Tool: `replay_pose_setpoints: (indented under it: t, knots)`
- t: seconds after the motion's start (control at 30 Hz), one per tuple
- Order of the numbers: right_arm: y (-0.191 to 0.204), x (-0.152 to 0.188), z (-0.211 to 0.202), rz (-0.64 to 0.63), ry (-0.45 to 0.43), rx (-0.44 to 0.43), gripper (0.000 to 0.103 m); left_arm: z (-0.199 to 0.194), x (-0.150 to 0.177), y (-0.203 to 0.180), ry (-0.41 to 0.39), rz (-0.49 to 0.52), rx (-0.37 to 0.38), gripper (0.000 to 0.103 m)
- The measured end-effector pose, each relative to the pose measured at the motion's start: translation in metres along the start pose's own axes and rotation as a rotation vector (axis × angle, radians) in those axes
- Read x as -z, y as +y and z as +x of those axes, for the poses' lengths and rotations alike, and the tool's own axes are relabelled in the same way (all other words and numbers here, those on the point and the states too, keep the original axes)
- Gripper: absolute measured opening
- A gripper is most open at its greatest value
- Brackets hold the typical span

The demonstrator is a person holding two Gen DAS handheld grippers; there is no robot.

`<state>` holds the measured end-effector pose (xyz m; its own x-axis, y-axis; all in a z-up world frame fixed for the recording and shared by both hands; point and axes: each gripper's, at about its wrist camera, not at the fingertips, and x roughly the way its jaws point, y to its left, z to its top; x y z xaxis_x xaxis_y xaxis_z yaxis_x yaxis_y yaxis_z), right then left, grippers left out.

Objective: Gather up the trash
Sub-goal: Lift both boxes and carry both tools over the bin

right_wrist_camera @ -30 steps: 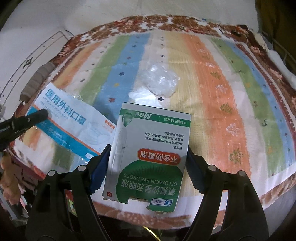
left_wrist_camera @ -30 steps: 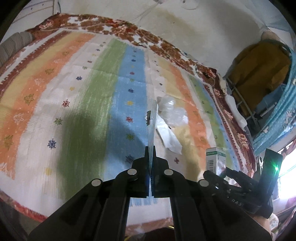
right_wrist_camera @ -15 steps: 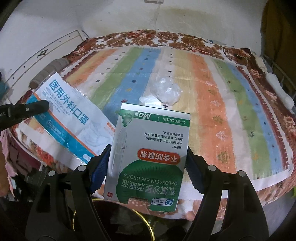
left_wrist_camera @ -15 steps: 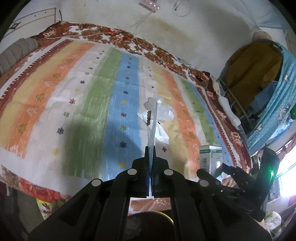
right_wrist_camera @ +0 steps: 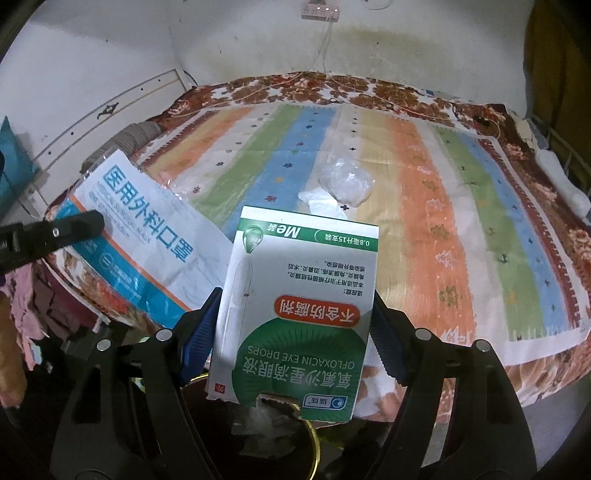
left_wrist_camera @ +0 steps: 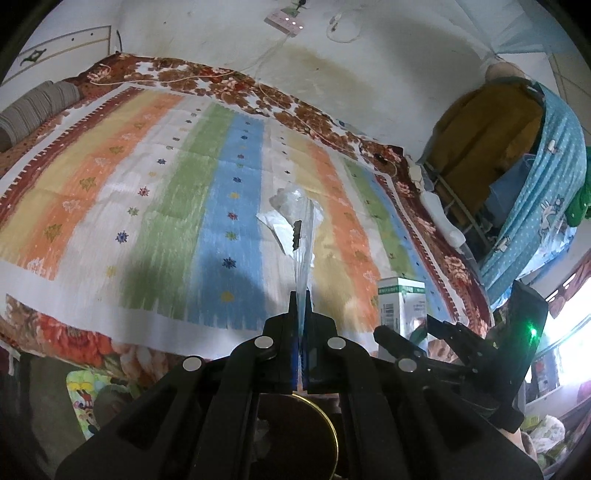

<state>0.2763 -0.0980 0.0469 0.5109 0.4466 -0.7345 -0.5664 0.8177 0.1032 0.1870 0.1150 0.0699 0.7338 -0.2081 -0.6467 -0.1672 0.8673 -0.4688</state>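
My left gripper [left_wrist_camera: 301, 325] is shut on a flat mask packet [left_wrist_camera: 303, 254], seen edge-on; in the right wrist view the packet [right_wrist_camera: 147, 247] is white and blue with the left gripper's finger [right_wrist_camera: 62, 230] on it. My right gripper [right_wrist_camera: 295, 332] is shut on a green and white eye-drops box [right_wrist_camera: 299, 302], also seen in the left wrist view [left_wrist_camera: 400, 302]. Both are held off the bed's near edge, above a dark bin with a gold rim [right_wrist_camera: 312, 446], [left_wrist_camera: 330, 428]. A crumpled clear plastic wad [right_wrist_camera: 345, 181] and white paper [right_wrist_camera: 317, 197] lie on the striped bedsheet [right_wrist_camera: 461, 229].
A wall with a power strip [right_wrist_camera: 319, 11] stands behind the bed. A rack with blue cloth and a yellow garment [left_wrist_camera: 491, 140] is at the right of the bed. A grey rolled cushion [left_wrist_camera: 29, 107] lies at the bed's far left. Clothes [right_wrist_camera: 26, 295] pile by the bin.
Both grippers have pulled back from the bed with their items. The bed has receded in both views and the gold-rimmed bin has come into view below the grippers.
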Motion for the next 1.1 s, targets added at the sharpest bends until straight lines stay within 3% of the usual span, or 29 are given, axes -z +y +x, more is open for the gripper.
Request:
replay_pose_setpoints:
  t: [0.77, 1.1]
  knots:
    - [0.024, 0.073, -0.031, -0.039, 0.03, -0.081, 0.07, -0.028, 0.07, -0.004, 0.035, -0.015, 0.033, 0.0]
    - [0.032, 0.112, -0.024, -0.044, 0.106, -0.095, 0.07, -0.019, 0.104, -0.01, 0.1, 0.02, -0.044, 0.0]
